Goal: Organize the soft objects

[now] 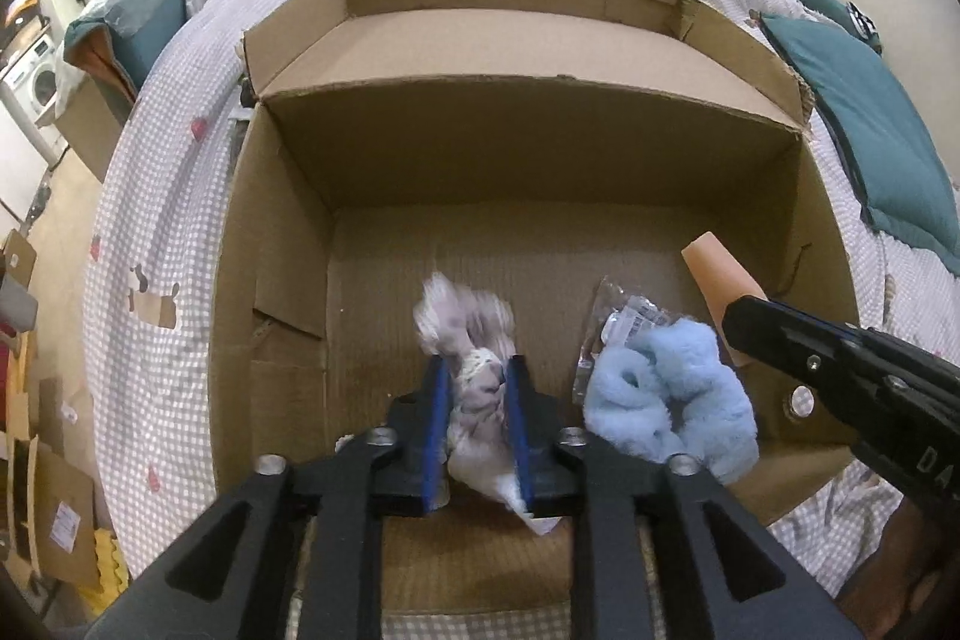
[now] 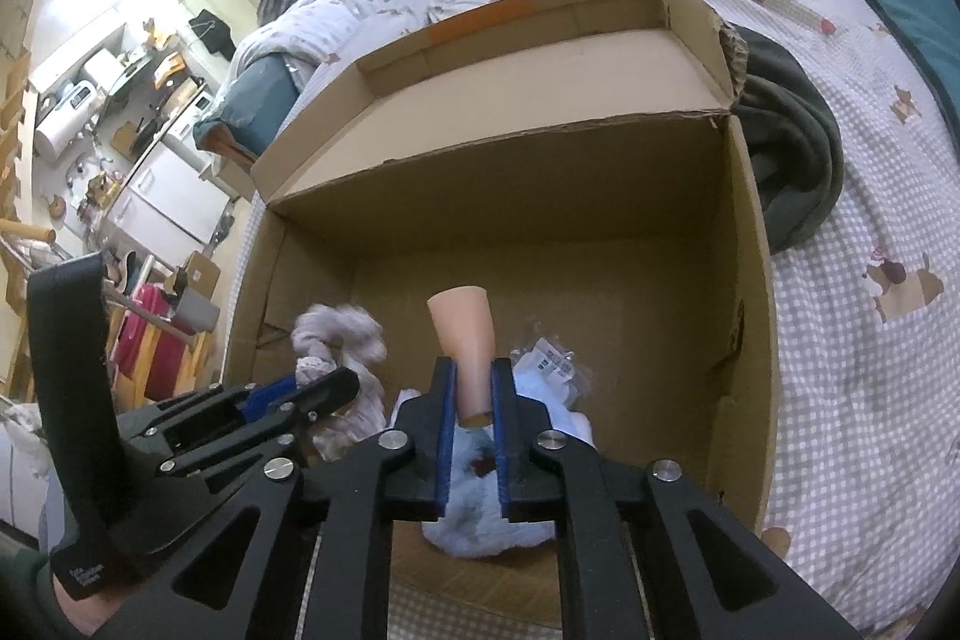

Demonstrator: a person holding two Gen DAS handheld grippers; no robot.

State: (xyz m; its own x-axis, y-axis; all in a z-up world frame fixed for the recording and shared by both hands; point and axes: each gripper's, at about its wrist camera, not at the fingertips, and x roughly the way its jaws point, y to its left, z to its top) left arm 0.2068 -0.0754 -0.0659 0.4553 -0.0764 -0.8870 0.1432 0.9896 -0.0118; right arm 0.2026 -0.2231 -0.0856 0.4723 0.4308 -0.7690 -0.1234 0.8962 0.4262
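On the checked bedspread [image 1: 150, 196] stands an open corrugated cardboard box [image 1: 288, 244]. Over its floor the left gripper [image 1: 477, 376] clamps a crumpled lilac-and-white fabric bundle [image 1: 474, 334] between blue pads. Just right lies a fluffy pale-blue scrunchie [image 1: 672, 400], touching a crinkly clear plastic packet [image 1: 618, 316]. The right gripper [image 2: 475, 388] pinches a smooth, peach-coloured tapered cone [image 2: 465, 334] above the scrunchie.
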